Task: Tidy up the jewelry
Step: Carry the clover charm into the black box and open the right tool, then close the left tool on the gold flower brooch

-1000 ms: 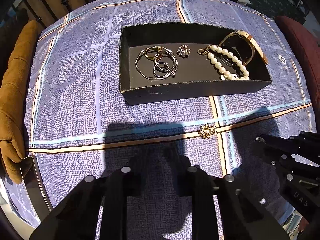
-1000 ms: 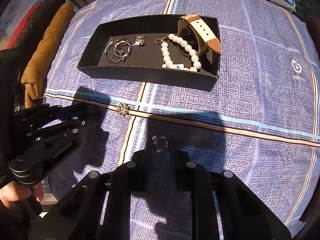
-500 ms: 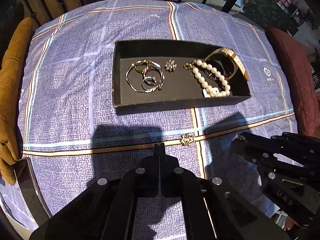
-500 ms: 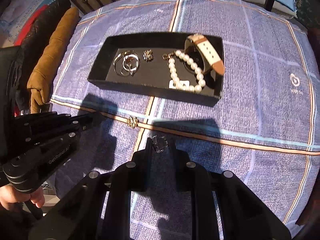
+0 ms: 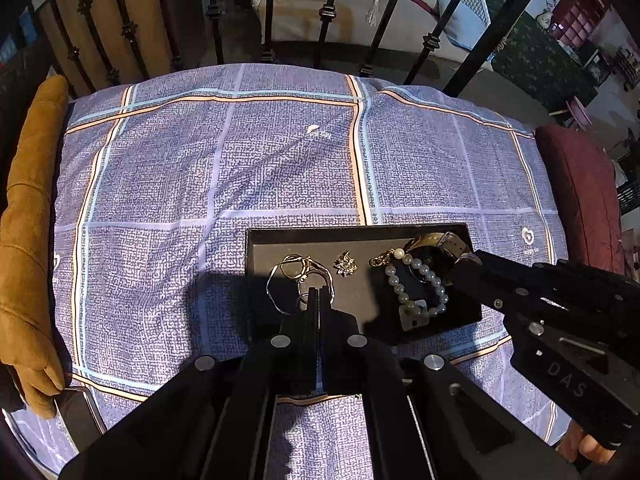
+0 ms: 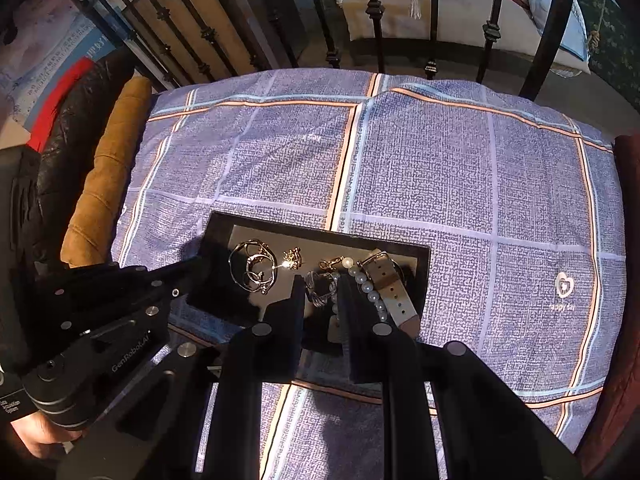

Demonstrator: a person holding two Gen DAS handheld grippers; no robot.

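Both grippers have advanced over the black tray [image 6: 423,280] from six o'clock. Left gripper [image 5: 319,294] is pressed closed, empty, above the bangles [image 5: 298,280]. Right gripper [image 6: 320,294], parted, brackets a silver ring [image 6: 320,292] at centre.

A purple plaid bedspread [image 5: 224,168] stretches ahead of my fingers. Just past my fingertips, a black tray [image 5: 256,272] rests directly on it.

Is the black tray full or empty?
Not empty. The black tray holds gold hoops, a sparkly brooch, a pearl bracelet and a watch.
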